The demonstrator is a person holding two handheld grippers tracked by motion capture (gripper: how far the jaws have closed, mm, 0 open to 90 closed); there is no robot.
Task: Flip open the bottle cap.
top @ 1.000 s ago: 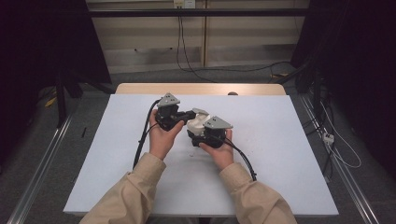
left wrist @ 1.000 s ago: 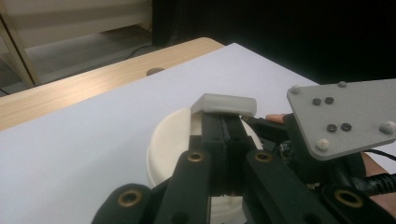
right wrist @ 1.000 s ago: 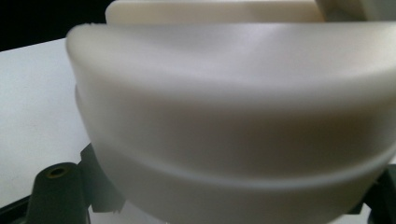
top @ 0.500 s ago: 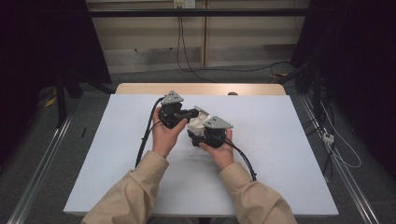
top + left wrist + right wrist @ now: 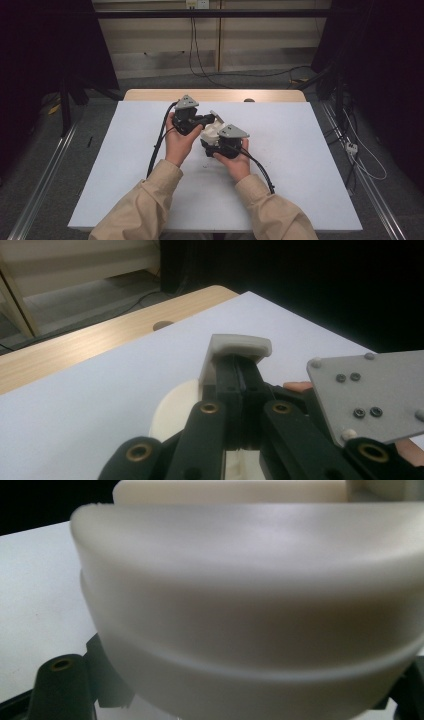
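While my left fingers [image 5: 239, 371] stand pressed together, a thin grey-white flap [image 5: 240, 346] is pinched between their tips; it belongs to the cream-white rounded piece [image 5: 212, 131], whose curved body [image 5: 172, 405] shows just behind and below them. My right fingers [image 5: 212, 145] clasp that same piece from its other side, with its bulging wall [image 5: 250, 605] pressed right up against the right gripper view; how wide they stand I cannot tell. Seen from the high view, the piece sits above the middle of the white worktop [image 5: 300, 165], my left gripper [image 5: 187, 117] at its 10 o'clock and my right gripper at its 5 o'clock, the two almost touching. Compared with half a second ago, both hands and the piece sit where they were.
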